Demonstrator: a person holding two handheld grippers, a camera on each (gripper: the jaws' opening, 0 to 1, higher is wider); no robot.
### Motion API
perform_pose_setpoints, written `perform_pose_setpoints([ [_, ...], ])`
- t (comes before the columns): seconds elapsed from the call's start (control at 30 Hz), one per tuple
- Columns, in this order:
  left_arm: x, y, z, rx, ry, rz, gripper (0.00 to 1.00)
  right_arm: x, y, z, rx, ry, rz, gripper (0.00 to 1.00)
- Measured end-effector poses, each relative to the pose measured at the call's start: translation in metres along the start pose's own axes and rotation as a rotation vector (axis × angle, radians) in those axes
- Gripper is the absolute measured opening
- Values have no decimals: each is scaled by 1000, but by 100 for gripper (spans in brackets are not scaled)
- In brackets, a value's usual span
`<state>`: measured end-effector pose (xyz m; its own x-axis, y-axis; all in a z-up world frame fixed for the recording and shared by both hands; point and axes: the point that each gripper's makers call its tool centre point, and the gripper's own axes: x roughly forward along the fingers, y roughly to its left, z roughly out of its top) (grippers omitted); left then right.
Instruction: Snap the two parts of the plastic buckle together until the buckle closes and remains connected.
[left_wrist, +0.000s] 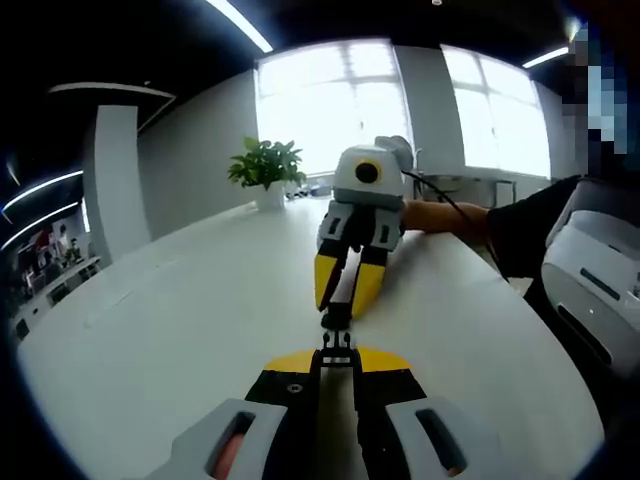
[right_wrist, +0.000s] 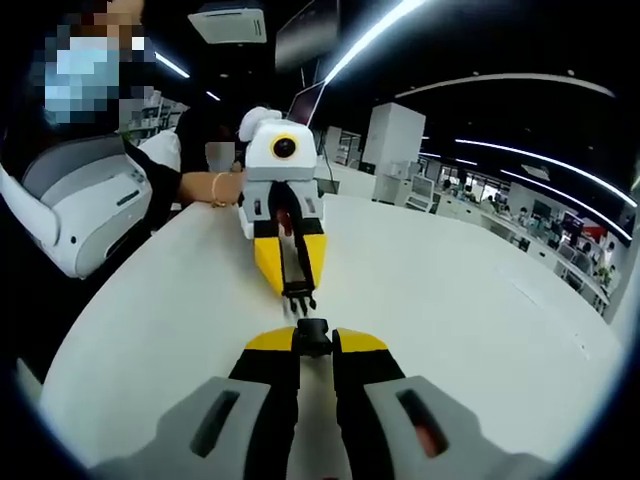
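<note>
Over the white counter (left_wrist: 180, 320) the 2 hand-held grippers face each other, tip to tip. In the left gripper view, the left hand-held gripper (left_wrist: 338, 358) has its yellow-tipped jaws pressed together on 1 black buckle part (left_wrist: 337, 345), while the right hand-held gripper (left_wrist: 343, 285) opposite pinches the other buckle part (left_wrist: 335, 317), the 2 parts almost touching; whether they are latched I cannot tell. In the right gripper view, the right hand-held gripper (right_wrist: 312, 342) clamps its buckle part (right_wrist: 311, 331), the left hand-held gripper (right_wrist: 297, 275) holds the pronged part (right_wrist: 300, 296) just beside it, and a potted plant (left_wrist: 266, 170) stands far back on the counter.
</note>
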<state>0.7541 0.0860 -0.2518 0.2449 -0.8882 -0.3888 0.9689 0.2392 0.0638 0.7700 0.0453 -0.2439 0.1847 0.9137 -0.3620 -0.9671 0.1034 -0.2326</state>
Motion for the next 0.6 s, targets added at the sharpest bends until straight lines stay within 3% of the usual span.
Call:
perform_pose_setpoints([
  [0.6,4,-5,-3,17,16,-12,12,3,7,0,-37,14,26,13],
])
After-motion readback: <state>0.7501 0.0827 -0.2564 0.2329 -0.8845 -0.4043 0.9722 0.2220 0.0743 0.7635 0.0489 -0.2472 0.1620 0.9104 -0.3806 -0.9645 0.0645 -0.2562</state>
